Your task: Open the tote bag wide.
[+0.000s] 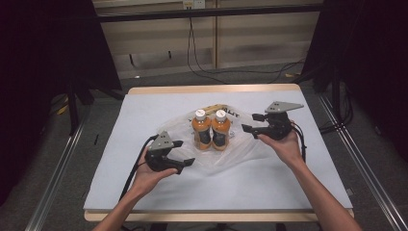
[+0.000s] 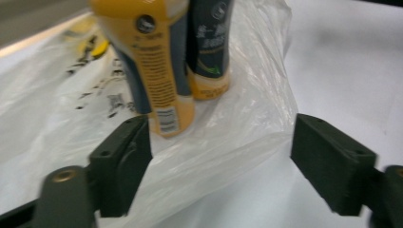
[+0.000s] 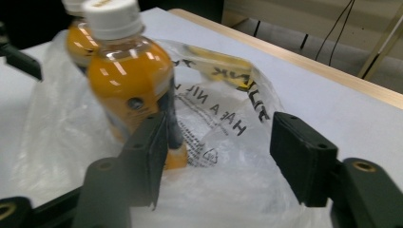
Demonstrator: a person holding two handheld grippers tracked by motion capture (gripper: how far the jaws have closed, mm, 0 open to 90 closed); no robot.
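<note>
Two orange drink bottles stand upright, touching side by side, on a flattened clear plastic bag (image 1: 219, 151) near the middle of a pale grey surface (image 1: 144, 110) with a light wooden edge. The left bottle (image 1: 201, 129) and the right bottle (image 1: 221, 129) are each rounded plastic, with a white ribbed screw cap and a dark label wrapped around the lower body.

The left tongs (image 1: 184, 153) sit at the near left of the bottles, just off the bag's crinkled edge, held in the person's left hand (image 1: 150, 175). Their jaws stand open with nothing gripped; in the left gripper view the bag's glossy edge lies between them and the bottles rise just beyond the left jaw.

The right tongs (image 1: 251, 122) sit to the right of the bottles, near them but apart, held in the right hand (image 1: 285, 144). Their jaws are also open and empty; in the right gripper view they hang above the bag, with the nearer bottle just behind the left jaw.

The bag is thin, wrinkled and see-through, printed with black lettering and a yellow strip. The tongs are matte black, blocky, each topped by a grey three-cornered plate, with a black cable trailing.
</note>
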